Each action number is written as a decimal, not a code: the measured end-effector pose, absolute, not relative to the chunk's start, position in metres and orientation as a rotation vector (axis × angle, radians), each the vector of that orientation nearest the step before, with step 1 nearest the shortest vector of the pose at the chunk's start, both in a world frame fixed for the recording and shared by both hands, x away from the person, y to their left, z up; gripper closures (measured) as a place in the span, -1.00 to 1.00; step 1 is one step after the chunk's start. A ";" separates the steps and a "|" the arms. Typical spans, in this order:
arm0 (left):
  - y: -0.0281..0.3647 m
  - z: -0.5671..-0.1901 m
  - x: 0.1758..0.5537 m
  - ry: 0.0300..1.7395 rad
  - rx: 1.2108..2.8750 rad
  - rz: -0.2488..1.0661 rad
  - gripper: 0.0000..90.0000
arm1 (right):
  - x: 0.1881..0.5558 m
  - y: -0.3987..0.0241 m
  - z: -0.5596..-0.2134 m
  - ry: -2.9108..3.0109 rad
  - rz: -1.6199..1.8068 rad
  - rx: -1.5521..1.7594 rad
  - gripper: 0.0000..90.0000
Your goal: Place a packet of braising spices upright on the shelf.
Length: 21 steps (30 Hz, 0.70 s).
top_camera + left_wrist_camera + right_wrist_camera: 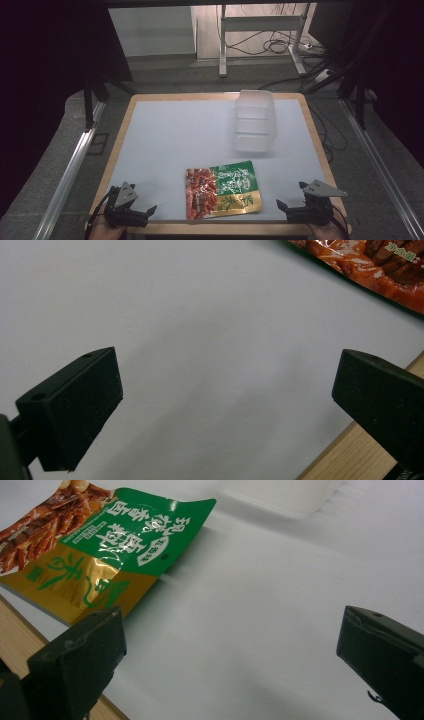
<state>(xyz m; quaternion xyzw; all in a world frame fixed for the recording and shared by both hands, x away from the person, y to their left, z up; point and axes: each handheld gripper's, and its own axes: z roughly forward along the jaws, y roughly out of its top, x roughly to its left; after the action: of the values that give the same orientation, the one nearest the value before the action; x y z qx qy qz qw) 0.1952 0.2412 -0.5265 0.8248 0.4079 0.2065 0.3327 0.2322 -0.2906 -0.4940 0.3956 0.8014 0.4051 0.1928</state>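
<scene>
Resting at the near table edge (150,231) with both grippers' jaws wide apart and empty, left gripper (148,212) and right gripper (283,206) flanking the snack packet (223,189) lying flat between them, needing a low, level approach toward its edge, the clear plastic tub (255,121) waiting behind

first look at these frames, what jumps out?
The snack pouch, green, gold and red, lies flat near the front edge of the white mat, between the two grippers. Behind it to the right sits a clear plastic tub, pale against the mat. The left gripper and right gripper rest at the front corners, both open, touching nothing.
</scene>
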 end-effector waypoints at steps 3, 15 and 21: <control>0.241 -0.526 0.195 1.063 2.156 0.540 -1.00 | 0.233 -0.289 -0.494 2.262 1.135 1.103 -1.00; 0.240 -0.527 0.195 1.059 2.162 0.539 -1.00 | 0.239 -0.278 -0.494 2.294 1.129 1.070 -1.00; 0.239 -0.527 0.195 1.058 2.164 0.540 -1.00 | 0.242 -0.274 -0.494 2.306 1.150 1.039 -1.00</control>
<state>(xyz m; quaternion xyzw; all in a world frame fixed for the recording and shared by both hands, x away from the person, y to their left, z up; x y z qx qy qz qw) 0.1954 0.2394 -0.5268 0.8275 0.4045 0.2064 0.3301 0.2416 -0.2744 -0.4943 0.3679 0.8163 0.4070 0.1808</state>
